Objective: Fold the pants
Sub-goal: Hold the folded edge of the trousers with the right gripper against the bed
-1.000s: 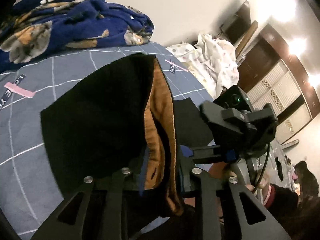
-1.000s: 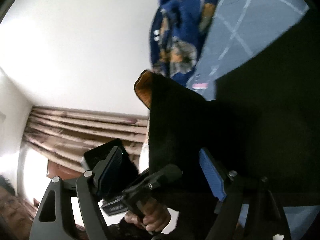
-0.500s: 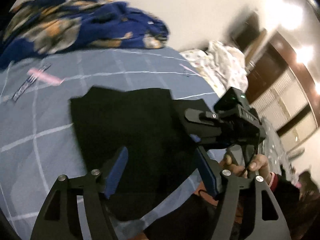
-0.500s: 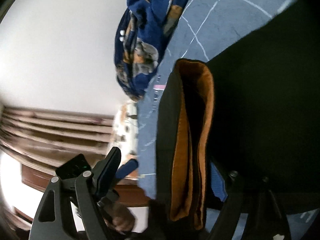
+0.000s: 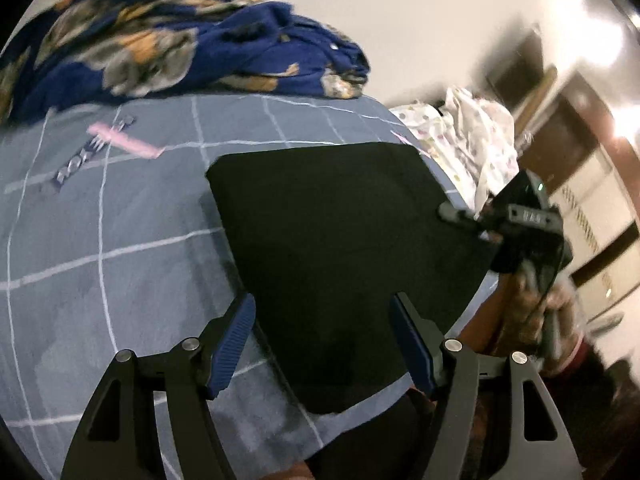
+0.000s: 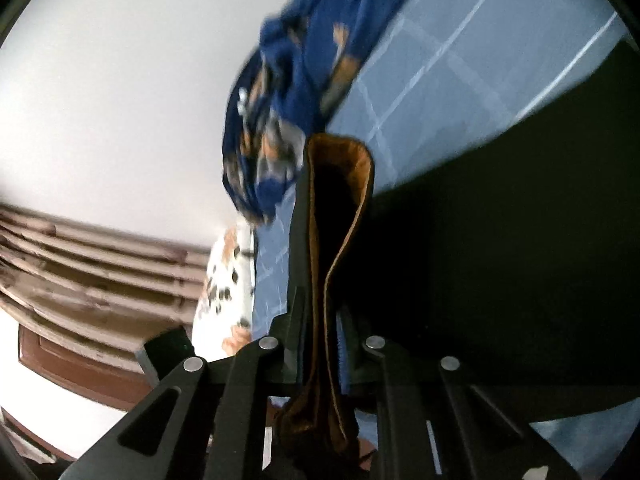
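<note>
the black pants (image 5: 344, 248) lay folded on the blue bedsheet (image 5: 120, 264). the left gripper (image 5: 324, 344) hovered wide open, empty; the right gripper (image 6: 320, 344) was closing on their brown-lined edge (image 6: 336, 240). a shallow pinch could slip and undo the fold.

The right gripper (image 6: 320, 344) has its jaws closing on a brown-lined fold of the black pants (image 6: 500, 280), lying on the blue grid-patterned bed (image 6: 460, 52).
</note>
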Demonstrator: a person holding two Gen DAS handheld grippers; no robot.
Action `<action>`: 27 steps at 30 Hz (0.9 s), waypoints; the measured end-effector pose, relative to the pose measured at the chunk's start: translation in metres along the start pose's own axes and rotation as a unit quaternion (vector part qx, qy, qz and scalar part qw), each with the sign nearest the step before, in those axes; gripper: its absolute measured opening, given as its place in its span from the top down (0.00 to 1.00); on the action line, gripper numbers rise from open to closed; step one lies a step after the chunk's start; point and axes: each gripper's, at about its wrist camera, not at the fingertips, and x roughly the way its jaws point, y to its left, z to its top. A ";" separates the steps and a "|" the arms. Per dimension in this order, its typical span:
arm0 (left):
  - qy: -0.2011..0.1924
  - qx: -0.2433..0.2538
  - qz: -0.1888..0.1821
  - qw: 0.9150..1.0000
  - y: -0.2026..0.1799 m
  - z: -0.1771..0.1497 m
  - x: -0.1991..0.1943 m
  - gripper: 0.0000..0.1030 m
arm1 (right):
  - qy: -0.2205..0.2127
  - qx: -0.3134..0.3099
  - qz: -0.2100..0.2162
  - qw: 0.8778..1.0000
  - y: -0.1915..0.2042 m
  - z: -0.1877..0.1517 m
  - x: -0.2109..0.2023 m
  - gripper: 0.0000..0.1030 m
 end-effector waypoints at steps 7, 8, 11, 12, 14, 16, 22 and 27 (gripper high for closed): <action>0.011 0.019 -0.008 1.000 -0.018 0.006 0.026 0.31 | -0.079 0.044 -0.054 0.994 -0.056 0.025 -0.094 0.88; 0.013 0.016 -0.012 1.000 -0.019 0.006 0.030 0.31 | -0.086 0.052 -0.056 0.993 -0.064 0.026 -0.103 0.88; 0.020 0.020 -0.011 1.000 -0.023 0.007 0.040 0.31 | -0.102 0.064 -0.061 0.991 -0.080 0.028 -0.121 0.88; 0.023 0.023 -0.009 0.999 -0.024 0.007 0.042 0.31 | -0.106 0.066 -0.061 0.990 -0.084 0.028 -0.125 0.88; 0.027 0.029 -0.003 0.999 -0.026 0.007 0.049 0.31 | -0.113 0.064 -0.059 0.990 -0.088 0.028 -0.131 0.88; 0.031 0.027 -0.003 0.999 -0.025 0.008 0.054 0.31 | -0.119 0.065 -0.060 0.989 -0.089 0.028 -0.134 0.89; 0.049 0.010 -0.007 0.999 -0.021 0.005 0.067 0.31 | -0.138 0.072 -0.057 0.986 -0.098 0.028 -0.151 0.92; 0.057 0.004 -0.005 0.998 -0.020 0.002 0.070 0.31 | -0.118 0.046 -0.091 0.988 -0.089 0.031 -0.145 0.85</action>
